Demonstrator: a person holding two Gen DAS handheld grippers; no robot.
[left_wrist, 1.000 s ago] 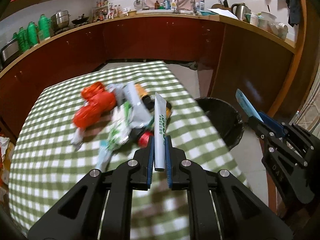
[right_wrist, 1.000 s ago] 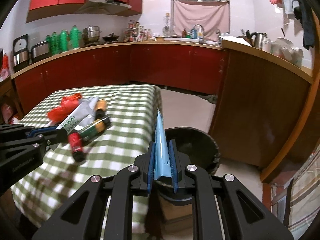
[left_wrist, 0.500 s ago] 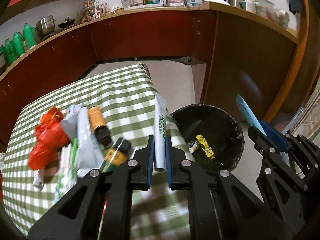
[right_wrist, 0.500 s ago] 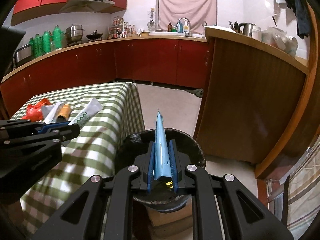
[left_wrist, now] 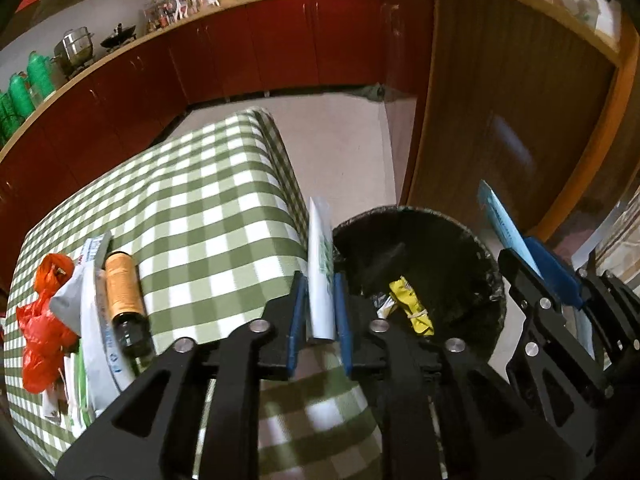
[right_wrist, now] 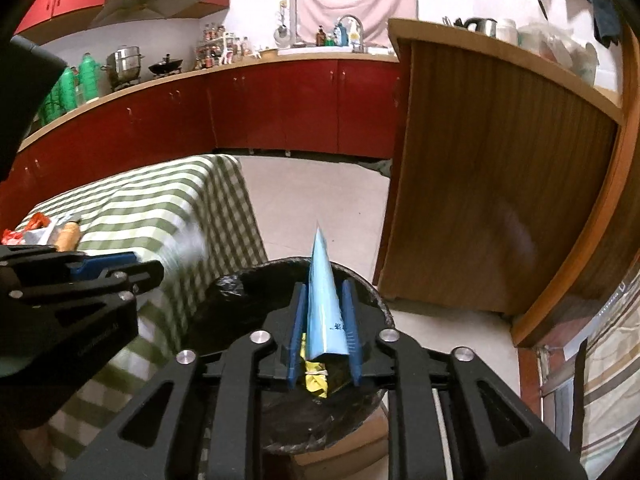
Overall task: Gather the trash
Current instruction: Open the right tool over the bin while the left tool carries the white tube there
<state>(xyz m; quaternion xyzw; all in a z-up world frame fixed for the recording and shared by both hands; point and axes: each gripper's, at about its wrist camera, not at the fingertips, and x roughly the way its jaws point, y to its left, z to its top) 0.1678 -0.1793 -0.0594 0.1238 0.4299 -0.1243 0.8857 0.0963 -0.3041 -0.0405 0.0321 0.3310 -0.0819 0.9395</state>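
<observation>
Over the bin [right_wrist: 372,300] mouth the right gripper [right_wrist: 323,320] hangs, jaws clenched on a light blue tube [right_wrist: 323,304] whose flat tip points up and away. Beside it, at the tabletop's [left_wrist: 192,208] near corner — right by the bin's rim — the left gripper [left_wrist: 320,312] grasps a white tube [left_wrist: 320,272] with green print. Inside the black-lined bin lies a yellow wrapper [left_wrist: 412,308]. Along the tabletop's left edge remain a red bag [left_wrist: 40,320], a grey pouch [left_wrist: 94,320] and an orange bottle [left_wrist: 124,296].
</observation>
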